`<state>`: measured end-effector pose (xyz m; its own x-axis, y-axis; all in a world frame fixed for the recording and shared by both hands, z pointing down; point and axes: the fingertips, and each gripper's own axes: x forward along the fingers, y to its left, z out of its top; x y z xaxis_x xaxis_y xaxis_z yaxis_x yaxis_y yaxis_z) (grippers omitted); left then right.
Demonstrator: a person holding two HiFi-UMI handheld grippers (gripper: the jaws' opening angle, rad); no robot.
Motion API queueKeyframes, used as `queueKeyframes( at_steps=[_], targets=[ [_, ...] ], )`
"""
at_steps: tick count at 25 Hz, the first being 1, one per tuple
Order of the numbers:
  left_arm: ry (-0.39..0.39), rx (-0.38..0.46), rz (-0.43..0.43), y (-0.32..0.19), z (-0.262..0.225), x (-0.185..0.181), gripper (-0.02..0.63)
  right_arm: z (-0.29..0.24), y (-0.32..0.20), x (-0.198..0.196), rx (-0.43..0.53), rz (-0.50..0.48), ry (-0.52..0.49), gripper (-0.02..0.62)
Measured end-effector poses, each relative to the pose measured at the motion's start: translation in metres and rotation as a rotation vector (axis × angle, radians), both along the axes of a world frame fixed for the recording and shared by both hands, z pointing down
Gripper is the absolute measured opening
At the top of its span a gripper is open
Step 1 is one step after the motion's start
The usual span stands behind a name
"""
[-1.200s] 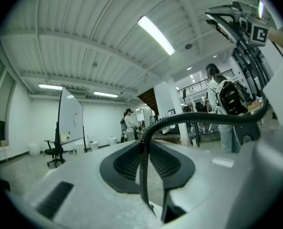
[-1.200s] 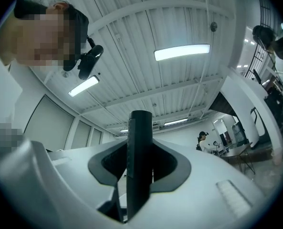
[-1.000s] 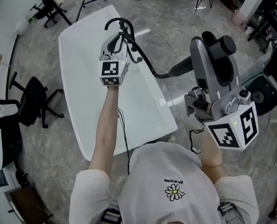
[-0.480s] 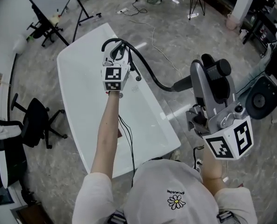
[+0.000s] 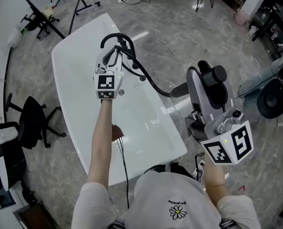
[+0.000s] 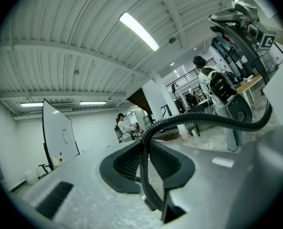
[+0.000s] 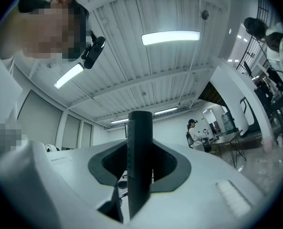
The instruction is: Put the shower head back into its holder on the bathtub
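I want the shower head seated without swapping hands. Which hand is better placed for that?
Right. Its claw is shut on the shower head, beside the tub; the left claw only grips the hose over the tub.

Head view: bathtub [image 5: 74,80] near end hid. by person's torso | holder not discernible | shower head [image 5: 178,89] mostly hid. behind right gripper [image 5: 194,87] | hose [image 5: 151,82] gripped sect. hid. under left gripper [image 5: 113,56] | both grippers' jaws hid. by bodies.
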<state>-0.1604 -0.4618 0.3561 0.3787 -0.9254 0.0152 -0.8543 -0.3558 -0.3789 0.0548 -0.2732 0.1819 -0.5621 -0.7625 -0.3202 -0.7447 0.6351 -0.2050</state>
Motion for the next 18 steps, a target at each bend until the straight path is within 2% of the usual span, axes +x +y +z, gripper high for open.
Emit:
queueKeyframes(
  at_steps=[5,8,10,14,18],
  targets=[
    [-0.053,0.023,-0.035,-0.004,-0.004,-0.039,0.055,0.011,-0.024,-0.029,-0.016,-0.060,0.002,0.121],
    [-0.061,-0.007,-0.024,-0.011,0.017,-0.041,0.055,0.023,-0.035,-0.041,-0.028,-0.064,0.031,0.121],
    [-0.035,-0.042,-0.021,-0.017,0.039,-0.039,0.055,0.033,-0.040,-0.045,-0.045,-0.063,0.049,0.120],
    [0.063,-0.171,0.024,-0.027,0.093,-0.022,0.060,0.046,-0.051,-0.048,-0.073,-0.054,0.078,0.121],
    [0.085,-0.343,0.072,-0.028,0.166,0.007,0.066,0.052,-0.060,-0.045,-0.084,-0.029,0.106,0.121]
  ],
)
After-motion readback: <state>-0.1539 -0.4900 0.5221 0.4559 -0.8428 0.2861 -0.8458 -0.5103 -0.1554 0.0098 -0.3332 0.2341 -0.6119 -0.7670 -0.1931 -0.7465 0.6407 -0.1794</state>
